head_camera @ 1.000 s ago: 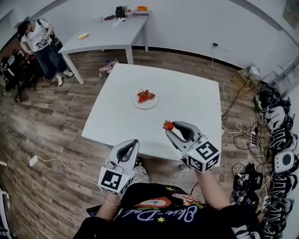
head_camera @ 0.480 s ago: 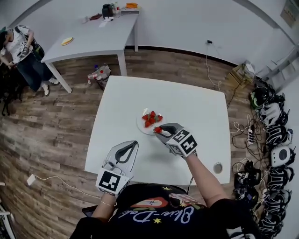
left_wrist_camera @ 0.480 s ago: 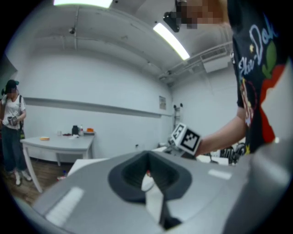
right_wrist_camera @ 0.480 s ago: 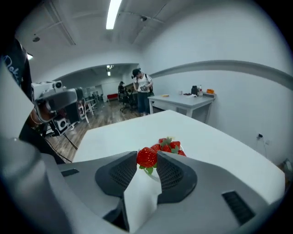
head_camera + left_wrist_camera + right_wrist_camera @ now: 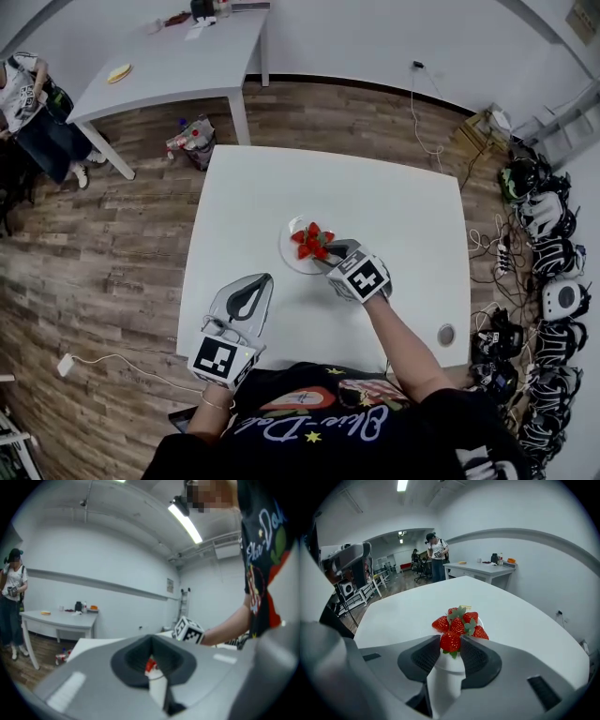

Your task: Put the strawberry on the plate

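A white plate [image 5: 289, 251] sits mid-table with a small heap of red strawberries [image 5: 312, 240] on it. My right gripper [image 5: 328, 255] reaches to the plate's near right edge. It is shut on one strawberry [image 5: 450, 641], held just in front of the heap [image 5: 461, 622] and above the plate [image 5: 449, 663]. My left gripper [image 5: 247, 298] hovers at the table's front left edge, jaws together and holding nothing. In the left gripper view [image 5: 151, 639] the right gripper's marker cube [image 5: 188, 630] shows beyond the jaws.
The white table [image 5: 403, 216] stands on a wood floor, and a small round disc [image 5: 445, 334] lies near its front right corner. A second table [image 5: 178, 52] with small items is at the back left, a person [image 5: 23, 103] beside it. Cables and headsets [image 5: 548, 272] line the right wall.
My right gripper has carried the strawberry forward from the table's front edge to just over the plate. The left gripper has barely moved.
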The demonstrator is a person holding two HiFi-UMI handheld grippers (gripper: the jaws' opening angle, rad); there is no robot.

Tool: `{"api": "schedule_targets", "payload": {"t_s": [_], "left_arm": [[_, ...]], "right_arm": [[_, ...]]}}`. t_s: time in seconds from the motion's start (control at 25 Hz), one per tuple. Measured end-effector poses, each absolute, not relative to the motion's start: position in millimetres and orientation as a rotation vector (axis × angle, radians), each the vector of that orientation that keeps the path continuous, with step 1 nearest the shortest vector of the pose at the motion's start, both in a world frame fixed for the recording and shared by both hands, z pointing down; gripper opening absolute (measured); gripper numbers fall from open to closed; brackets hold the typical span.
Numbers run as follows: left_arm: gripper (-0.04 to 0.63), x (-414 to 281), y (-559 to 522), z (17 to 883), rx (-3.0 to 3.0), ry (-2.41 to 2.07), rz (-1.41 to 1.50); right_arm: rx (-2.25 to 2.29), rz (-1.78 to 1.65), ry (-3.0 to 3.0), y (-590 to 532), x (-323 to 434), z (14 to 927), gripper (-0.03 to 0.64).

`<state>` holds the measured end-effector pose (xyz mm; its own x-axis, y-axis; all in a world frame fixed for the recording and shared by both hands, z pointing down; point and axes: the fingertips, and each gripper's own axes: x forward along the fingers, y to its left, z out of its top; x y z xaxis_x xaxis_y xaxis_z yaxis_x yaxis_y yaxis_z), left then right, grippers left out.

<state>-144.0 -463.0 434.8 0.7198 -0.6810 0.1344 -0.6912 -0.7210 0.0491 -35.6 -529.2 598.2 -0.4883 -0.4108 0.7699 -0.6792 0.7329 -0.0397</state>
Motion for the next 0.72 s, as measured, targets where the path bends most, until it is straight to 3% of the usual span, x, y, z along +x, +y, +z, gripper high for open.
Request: {"api": "schedule_targets", "payload": {"t_s": [0.44, 0.72], "left_arm": [[-0.002, -149.5, -482.2, 445.3, 2.801, -1.113, 0.161], [-0.002, -146.9, -479.1, 447.9, 2.807, -1.100, 0.163]], "right_arm": [[0.821, 0.482, -2.206, -533.9, -40.1, 608.0, 0.143], [1.076, 0.454, -2.365, -522.8, -20.5, 552.5, 0.143]]}}
